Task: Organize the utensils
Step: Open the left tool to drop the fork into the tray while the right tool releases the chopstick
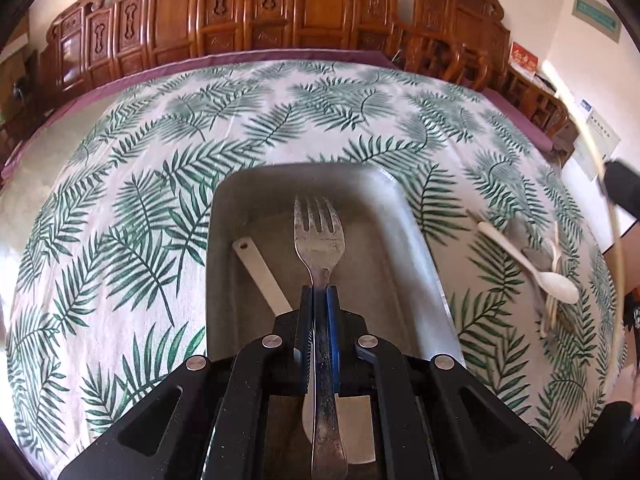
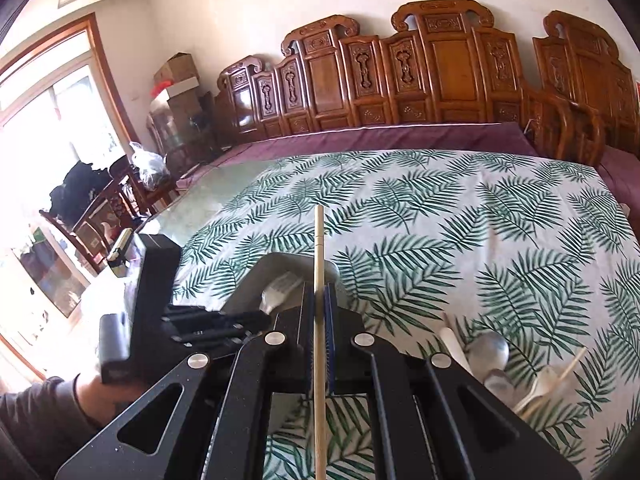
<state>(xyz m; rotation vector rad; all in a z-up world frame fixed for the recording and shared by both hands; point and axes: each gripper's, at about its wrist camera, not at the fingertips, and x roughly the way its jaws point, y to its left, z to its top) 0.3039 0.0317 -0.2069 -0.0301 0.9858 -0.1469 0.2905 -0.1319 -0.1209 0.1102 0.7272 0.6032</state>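
My left gripper (image 1: 320, 289) is shut on a metal fork (image 1: 319, 236), tines forward, held over a grey tray (image 1: 416, 240) on the leaf-print cloth. A white-handled utensil (image 1: 260, 272) lies in the tray. My right gripper (image 2: 319, 286) is shut on a wooden chopstick (image 2: 319, 240) that points forward. In the right wrist view the tray (image 2: 250, 280) lies ahead to the left, with the left gripper's body (image 2: 148, 300) and the fork's tines (image 2: 280, 290) over it. A white spoon (image 1: 532, 266) and other loose utensils (image 2: 496, 360) lie right of the tray.
The table carries a leaf-print cloth (image 1: 140, 220) over a purple one (image 2: 380, 138). Carved wooden chairs (image 2: 420, 72) line its far side. A window and clutter stand at the left in the right wrist view (image 2: 60, 120).
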